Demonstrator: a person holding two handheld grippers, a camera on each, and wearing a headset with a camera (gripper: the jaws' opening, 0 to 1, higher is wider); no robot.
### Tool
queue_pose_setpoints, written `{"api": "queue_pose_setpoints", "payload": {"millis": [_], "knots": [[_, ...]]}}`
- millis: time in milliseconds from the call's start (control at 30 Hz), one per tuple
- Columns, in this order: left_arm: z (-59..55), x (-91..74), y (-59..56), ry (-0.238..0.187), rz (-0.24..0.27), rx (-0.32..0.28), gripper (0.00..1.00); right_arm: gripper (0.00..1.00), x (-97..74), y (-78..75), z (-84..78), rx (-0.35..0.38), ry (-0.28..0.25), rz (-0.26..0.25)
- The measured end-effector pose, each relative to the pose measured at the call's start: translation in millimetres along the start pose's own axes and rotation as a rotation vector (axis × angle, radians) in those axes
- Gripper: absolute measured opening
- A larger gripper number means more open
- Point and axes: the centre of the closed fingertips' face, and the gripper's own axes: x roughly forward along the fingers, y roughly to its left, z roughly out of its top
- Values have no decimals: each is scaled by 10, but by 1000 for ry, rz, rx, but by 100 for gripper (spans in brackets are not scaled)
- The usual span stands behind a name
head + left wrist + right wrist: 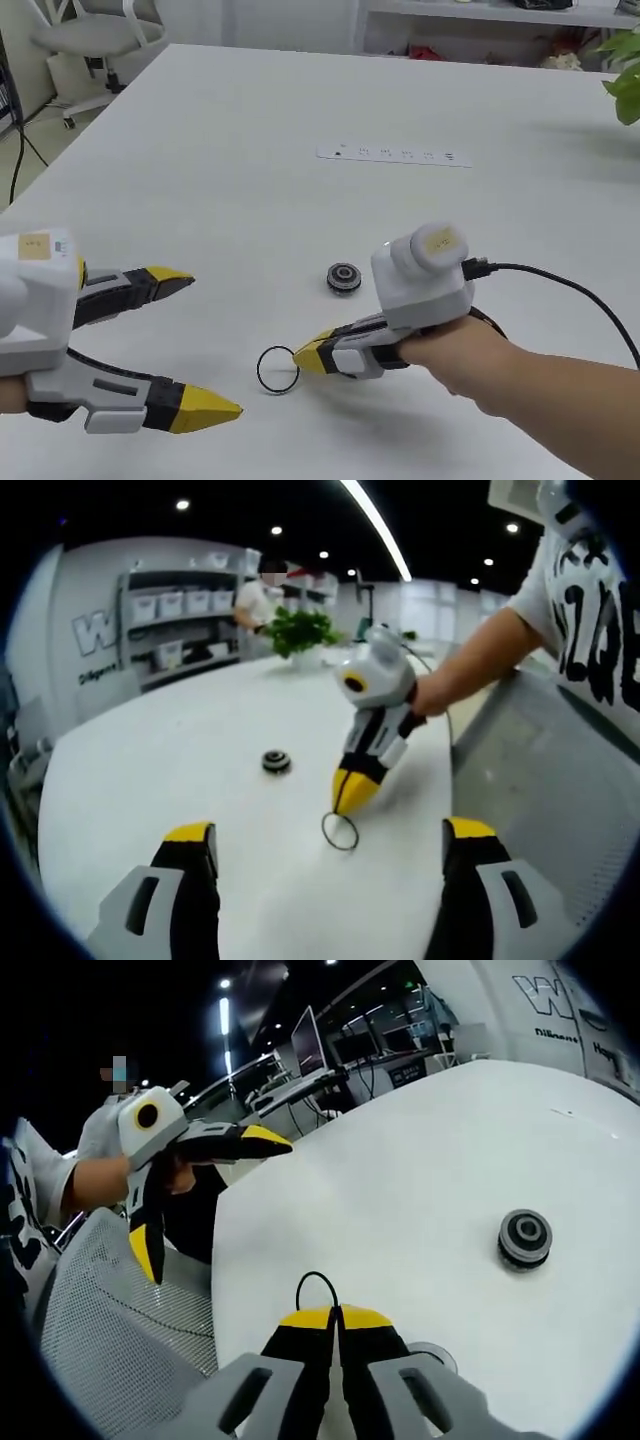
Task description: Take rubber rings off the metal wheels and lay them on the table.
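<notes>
From the head view, the metal wheel [343, 278] sits alone on the white desk [250, 140]. The rubber ring [259, 370] is near the wheel, on the person's side of it and a little to its left. The right gripper [300, 358] reaches in from the wheel's near right, held in a hand [450, 355], and its yellow fingers [318, 352] are clenched on the ring's edge. The rest of the ring seems to lie flat on the desk. The left gripper [216, 344] is well apart to the wheel's left, its fingers [205, 408] spread wide with nothing between them. A power strip [393, 154] lies on the desk beyond the wheel. A black cable [560, 285] trails from the right gripper.

In the left gripper view, that gripper's own fingers [190, 835] stand released, wide apart. Ahead of them the right gripper [352, 792] points down at the desk [150, 740] and pinches the rubber ring [341, 849], which is nearer the camera than the metal wheel [276, 761]. A plant [300, 630] stands far behind the wheel.

In the right gripper view, the fingers [305, 1325] are closed tip to tip on the rubber ring [315, 1275], which loops out past the tips. The metal wheel [525, 1238] lies on the desk [400, 1160] to the right of them. The left gripper [210, 1200], jaws apart, is far off on the wheel's other side.
</notes>
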Motion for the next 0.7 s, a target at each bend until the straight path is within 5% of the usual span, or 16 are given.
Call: {"api": "queue_pose_setpoints", "payload": {"millis": [267, 700], "knots": [[-34, -12, 4, 13, 1, 0, 94, 0, 20, 28, -19, -42, 11, 3], [-18, 3, 12, 14, -1, -5, 94, 20, -30, 71, 103, -64, -41, 5]]}}
